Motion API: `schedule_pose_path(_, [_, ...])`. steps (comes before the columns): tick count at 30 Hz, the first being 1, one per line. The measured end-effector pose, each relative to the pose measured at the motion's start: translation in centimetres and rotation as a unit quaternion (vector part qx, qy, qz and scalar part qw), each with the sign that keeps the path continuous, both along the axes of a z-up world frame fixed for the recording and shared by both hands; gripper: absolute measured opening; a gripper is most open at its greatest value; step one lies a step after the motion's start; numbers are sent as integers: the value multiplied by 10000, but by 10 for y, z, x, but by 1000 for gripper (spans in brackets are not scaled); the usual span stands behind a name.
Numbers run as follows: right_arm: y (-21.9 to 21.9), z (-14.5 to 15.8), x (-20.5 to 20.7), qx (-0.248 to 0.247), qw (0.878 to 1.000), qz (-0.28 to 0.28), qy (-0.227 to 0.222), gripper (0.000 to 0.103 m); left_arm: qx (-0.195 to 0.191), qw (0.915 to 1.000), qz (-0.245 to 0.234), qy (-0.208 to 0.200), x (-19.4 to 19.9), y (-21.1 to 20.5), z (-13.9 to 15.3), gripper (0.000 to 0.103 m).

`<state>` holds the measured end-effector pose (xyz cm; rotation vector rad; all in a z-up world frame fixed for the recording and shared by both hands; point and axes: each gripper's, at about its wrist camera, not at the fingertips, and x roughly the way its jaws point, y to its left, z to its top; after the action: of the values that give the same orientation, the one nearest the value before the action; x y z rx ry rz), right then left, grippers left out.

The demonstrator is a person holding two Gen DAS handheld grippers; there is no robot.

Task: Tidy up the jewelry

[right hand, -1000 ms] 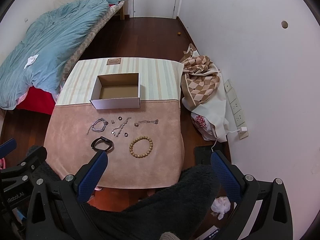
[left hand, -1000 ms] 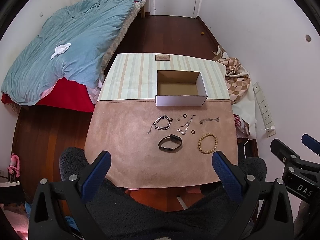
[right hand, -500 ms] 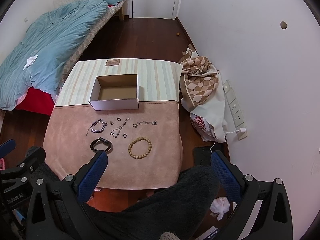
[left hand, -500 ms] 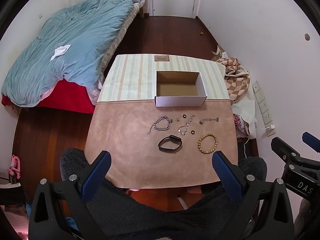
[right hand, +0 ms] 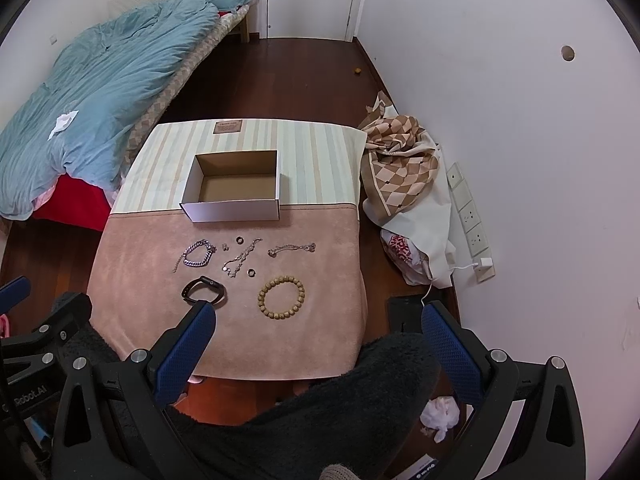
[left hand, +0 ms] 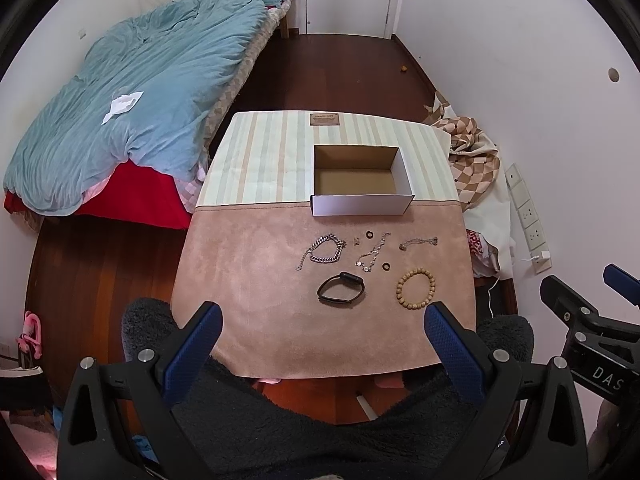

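Note:
An empty white cardboard box (left hand: 362, 205) (right hand: 236, 210) stands open on the table's striped half. On the pink suede half lie a silver chain bracelet (left hand: 325, 251) (right hand: 196, 256), a thin chain (left hand: 372, 256) (right hand: 242, 258), another thin chain (left hand: 418, 242) (right hand: 292, 249), two small rings (left hand: 369, 235) (left hand: 386, 266), a black wristband (left hand: 341, 293) (right hand: 204, 291) and a wooden bead bracelet (left hand: 416, 289) (right hand: 281, 297). My left gripper (left hand: 320, 320) and right gripper (right hand: 318, 320) both hover open above the table's near edge, holding nothing.
A bed with a blue duvet (left hand: 132, 120) stands left of the table. A checkered cloth (right hand: 404, 168) lies on the floor to the right by wall sockets (right hand: 470, 216). A person's dark fleece-covered legs (left hand: 320, 432) fill the foreground. A white door (right hand: 312, 0) is at the back.
Both views have drifted very slightly; the jewelry and box lie as before and both grippers stay open.

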<state>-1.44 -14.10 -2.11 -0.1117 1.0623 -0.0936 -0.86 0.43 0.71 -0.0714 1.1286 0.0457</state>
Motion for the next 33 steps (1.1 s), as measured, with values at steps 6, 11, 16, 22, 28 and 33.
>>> schedule_pose_path(6, [3,1,-1,-2,10000,14,-2,103,6,10000,13,-24,-2,-1,2,103])
schedule_pose_path(11, [3,3,-2,20,10000,27,-27,103,12,10000,20,-39,-1,-2,3,103])
schedule_pose_path(16, [4,6,-3,51,9999,21,-92,103,-1,10000,12,-80,-2,-3,7,103])
schedule_pose_path(22, [4,7,-7,47,9999,13,-127,103,-9,9999,5,-119,-4,-4,10,103])
schedule_pose_path(28, [4,9,-9,67,9998,13,-166,103,-7,9999,3,-136,-5,-4,10,103])
schedule_pose_path(33, [-2,6,-5,289,9993,-103,-233,103,72,9998,30,-174,-1,-5,9,103])
